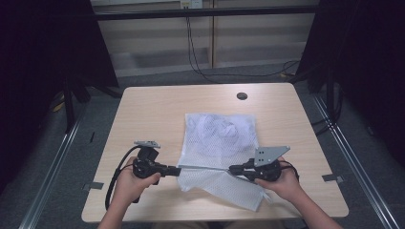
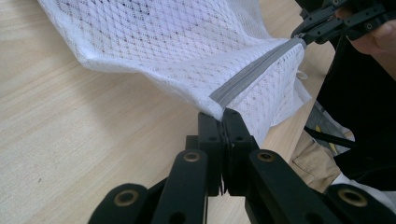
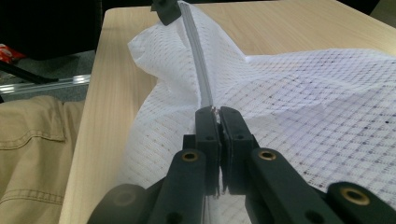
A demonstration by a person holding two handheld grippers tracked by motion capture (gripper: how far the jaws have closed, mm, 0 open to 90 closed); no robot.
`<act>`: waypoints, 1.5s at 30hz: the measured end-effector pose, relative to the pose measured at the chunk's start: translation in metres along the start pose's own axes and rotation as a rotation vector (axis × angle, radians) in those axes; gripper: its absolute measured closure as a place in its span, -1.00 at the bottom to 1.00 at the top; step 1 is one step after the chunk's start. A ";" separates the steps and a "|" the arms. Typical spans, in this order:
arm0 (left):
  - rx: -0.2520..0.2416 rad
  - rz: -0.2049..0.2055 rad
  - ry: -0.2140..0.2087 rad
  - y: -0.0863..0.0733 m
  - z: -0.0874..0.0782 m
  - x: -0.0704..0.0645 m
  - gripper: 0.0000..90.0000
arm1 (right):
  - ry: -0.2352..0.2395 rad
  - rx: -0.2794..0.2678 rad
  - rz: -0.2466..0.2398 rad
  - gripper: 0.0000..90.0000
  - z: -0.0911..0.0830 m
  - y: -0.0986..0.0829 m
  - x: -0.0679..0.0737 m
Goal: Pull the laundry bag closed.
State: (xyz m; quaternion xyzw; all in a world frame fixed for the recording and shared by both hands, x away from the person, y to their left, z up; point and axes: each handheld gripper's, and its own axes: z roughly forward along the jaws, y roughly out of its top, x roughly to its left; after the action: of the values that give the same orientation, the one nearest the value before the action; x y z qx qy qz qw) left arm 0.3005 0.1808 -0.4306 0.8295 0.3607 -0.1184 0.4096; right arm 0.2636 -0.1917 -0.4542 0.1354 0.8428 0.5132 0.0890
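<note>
High view: near the front edge of the table (image 1: 143,102), a white mesh bag (image 1: 220,138) is stretched between two hand-held tongs. The left gripper (image 1: 177,170) is closed on the bag's corner at one end of the grey zipper (image 2: 252,74). The right gripper (image 1: 233,169) is clamped on the zipper's other end, at a small metal part. Farther back, the bag's bulk is seen lying on the tabletop.

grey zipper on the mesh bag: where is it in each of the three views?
High view: the zipper runs low centre, stretched between both tools.
Left gripper view: a diagonal from the near jaws up to the upper right.
Right gripper view: from the jaws up to top centre.
Shared landmark: the white mesh bag.
</note>
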 end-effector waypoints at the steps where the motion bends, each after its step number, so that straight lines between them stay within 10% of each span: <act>1: -0.002 0.000 0.001 0.000 0.000 0.000 0.96 | 0.000 0.002 0.002 0.93 0.000 0.000 0.000; 45: 0.003 -0.016 -0.001 -0.001 -0.002 0.001 0.96 | -0.004 0.012 0.000 0.93 -0.013 -0.009 -0.002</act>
State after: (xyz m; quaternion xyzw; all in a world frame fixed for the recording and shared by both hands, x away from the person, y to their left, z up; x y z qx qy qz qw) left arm 0.3006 0.1837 -0.4304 0.8272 0.3667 -0.1226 0.4077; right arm 0.2601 -0.2069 -0.4560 0.1369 0.8457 0.5079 0.0897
